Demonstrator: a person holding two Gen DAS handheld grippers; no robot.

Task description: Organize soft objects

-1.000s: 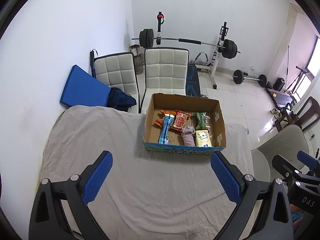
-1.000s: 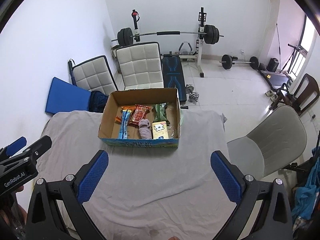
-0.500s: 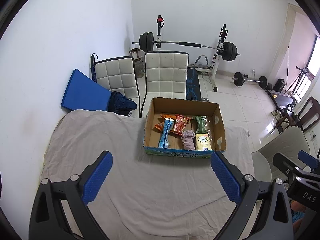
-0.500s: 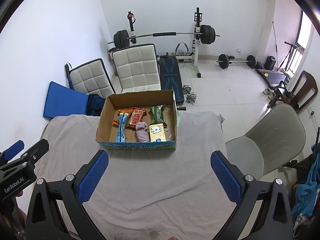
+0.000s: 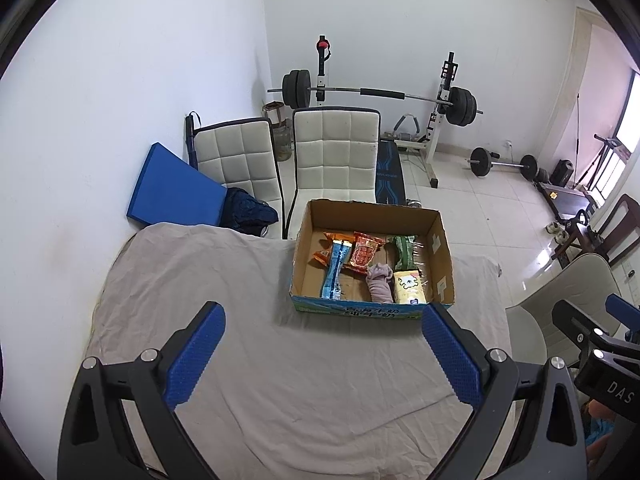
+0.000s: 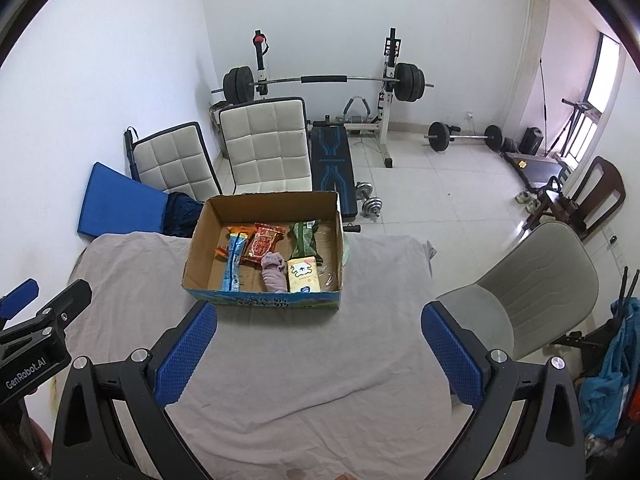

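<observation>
- A blue mat point(image 5: 172, 188) leans against the white wall at the far left, beside two white quilted chairs point(image 5: 336, 160) that stand just behind the table.
- The table, draped in a grey cloth point(image 5: 200, 280), is bare on its left half.
- The left gripper point(image 5: 320, 344) hovers above the near part of the cloth with its blue pads spread wide, nothing between them.
- The cardboard box point(image 5: 372, 310) sits on the far middle of the table, open-topped, well ahead of both grippers with nothing in between.
- Inside the box, from left: an orange packet point(image 5: 325, 256) under a long blue packet point(image 5: 334, 272), a red snack bag point(image 5: 362, 254), a rolled pinkish-grey sock point(image 5: 380, 284), a green packet point(image 5: 402, 252) and a yellow tissue pack point(image 5: 408, 288).
- The right gripper point(image 6: 318, 344) also hangs over the cloth, fingers wide apart and empty.
- A grey chair point(image 6: 532, 292) stands off the table's right edge; a barbell rack point(image 6: 320, 80) lines the back wall.
</observation>
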